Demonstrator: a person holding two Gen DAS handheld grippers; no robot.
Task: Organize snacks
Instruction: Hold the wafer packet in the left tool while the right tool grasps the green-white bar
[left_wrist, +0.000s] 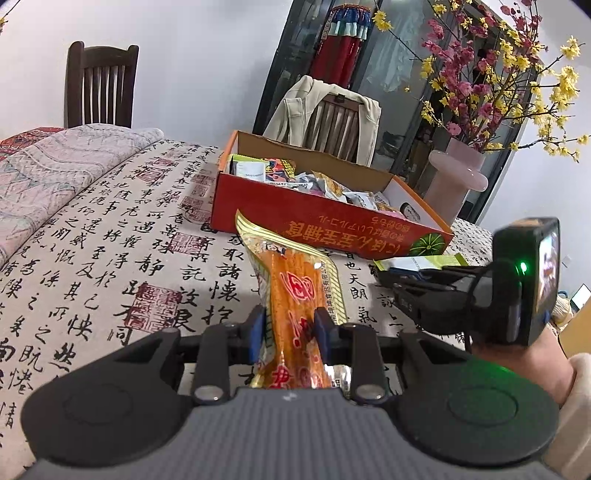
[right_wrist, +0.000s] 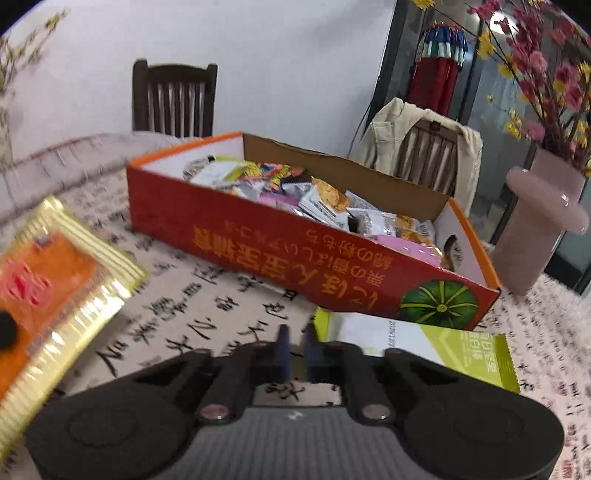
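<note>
Clamped between blue-padded black fingers (left_wrist: 258, 328) of the left gripper (left_wrist: 290, 330): long orange-and-gold foil snack packet (left_wrist: 295, 295), red characters down its clear front, too distorted to read, crimped gold end pointing up and away past the fingertips toward the box. Beyond those fingertips, on the table: shallow red-orange cardboard box (left_wrist: 321, 218), open-topped, heaped with small mixed snack wrappers (left_wrist: 332, 188); yellow Japanese-style lettering upside down along the near wall, green striped pumpkin printed at the right-hand corner, far wall bare brown card with a ragged rim. Right gripper (right_wrist: 295, 345) with jaws drawn almost together, nothing between the blue pads, hovering over the cloth; whether just off it or touching, cannot tell. Just right of and ahead of those pads: flat lime-green and white snack packet (right_wrist: 458, 347), lying against the box's near wall by the pumpkin corner, small printing blurred and unreadable. Left of the right fingers, well apart: same orange-and-gold packet seen raised off the cloth. Beneath everything, beige tablecloth (left_wrist: 110, 240) covered in black brush calligraphy and red seal stamps. Open cloth to the left of both pairs of fingers and between fingers and box. Right of the box, pink stone-like vase (right_wrist: 539, 221) with pink and yellow blossom branches, close to the table's edge. Behind the box, dark wooden chair (right_wrist: 173, 99) and a second chair draped with a beige jacket (right_wrist: 391, 144).
</note>
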